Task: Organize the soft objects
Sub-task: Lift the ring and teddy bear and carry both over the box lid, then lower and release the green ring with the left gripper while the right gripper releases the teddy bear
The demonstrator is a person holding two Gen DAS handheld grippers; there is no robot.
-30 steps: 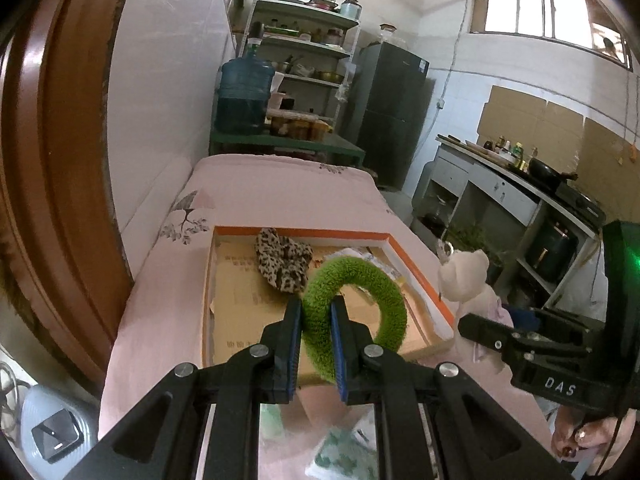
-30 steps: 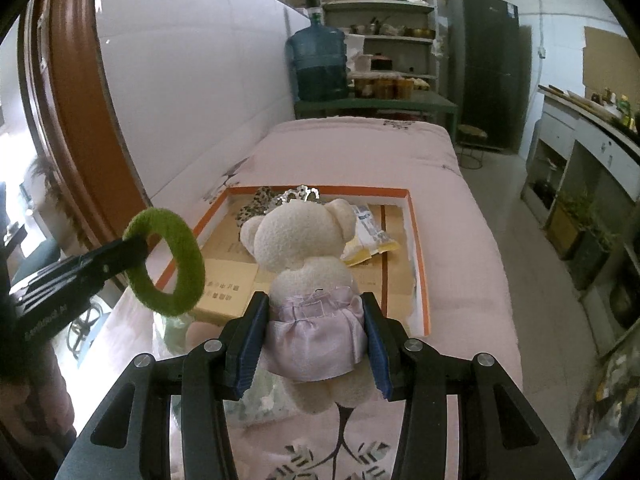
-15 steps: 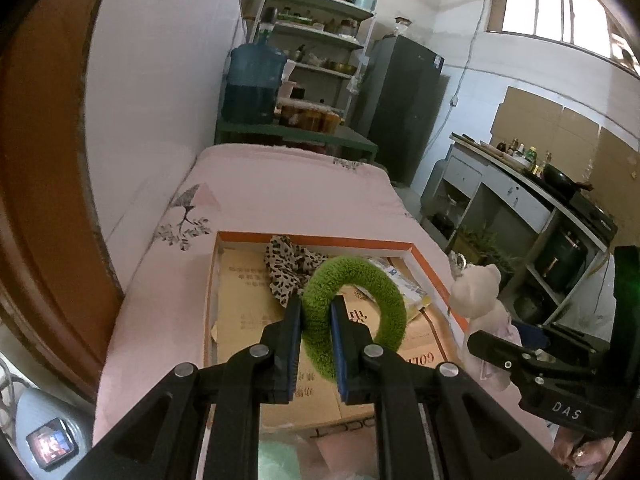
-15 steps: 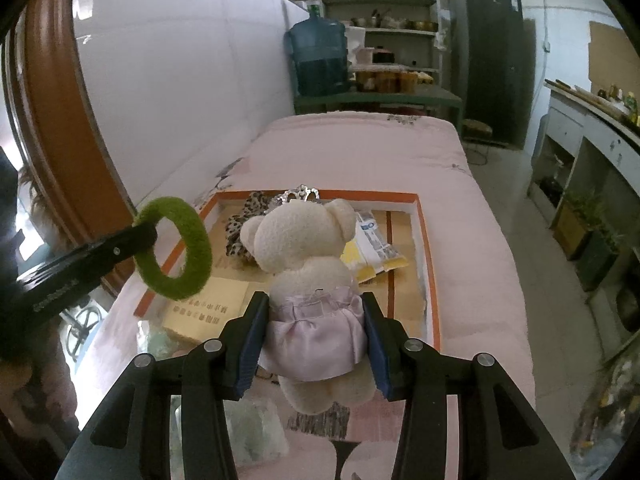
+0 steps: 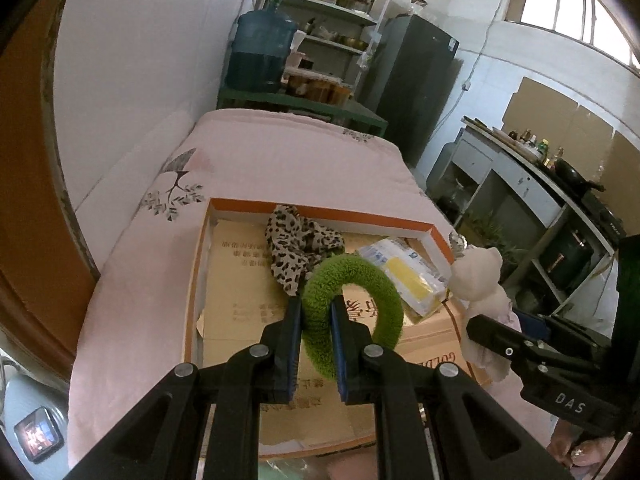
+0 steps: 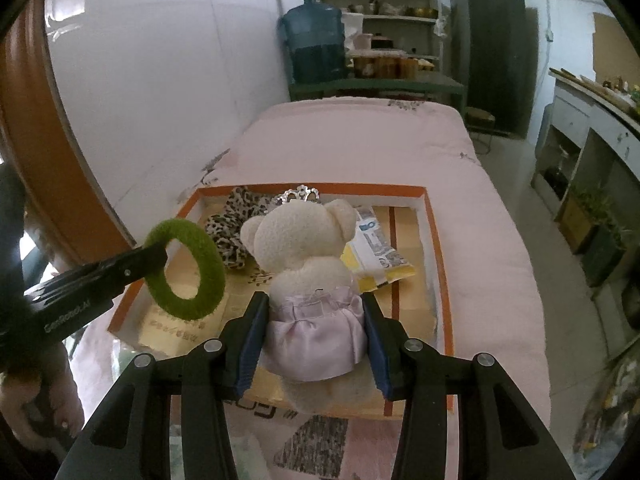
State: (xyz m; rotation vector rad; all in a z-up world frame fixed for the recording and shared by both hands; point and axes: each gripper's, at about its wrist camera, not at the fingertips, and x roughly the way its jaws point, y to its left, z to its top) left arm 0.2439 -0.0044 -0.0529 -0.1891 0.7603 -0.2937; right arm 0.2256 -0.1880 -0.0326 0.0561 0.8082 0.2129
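While over pink bed point(image 6: 360, 152) | left claw point(image 5: 316, 316) pinches green ring point(image 5: 360, 280) | right claw point(image 6: 314, 312) clamps teddy bear point(image 6: 304, 248)

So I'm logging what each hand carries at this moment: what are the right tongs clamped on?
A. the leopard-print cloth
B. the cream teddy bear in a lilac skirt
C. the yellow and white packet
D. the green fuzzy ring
B: the right tongs press both sides of the teddy bear at its skirt, while the green ring sits in the left tongs.
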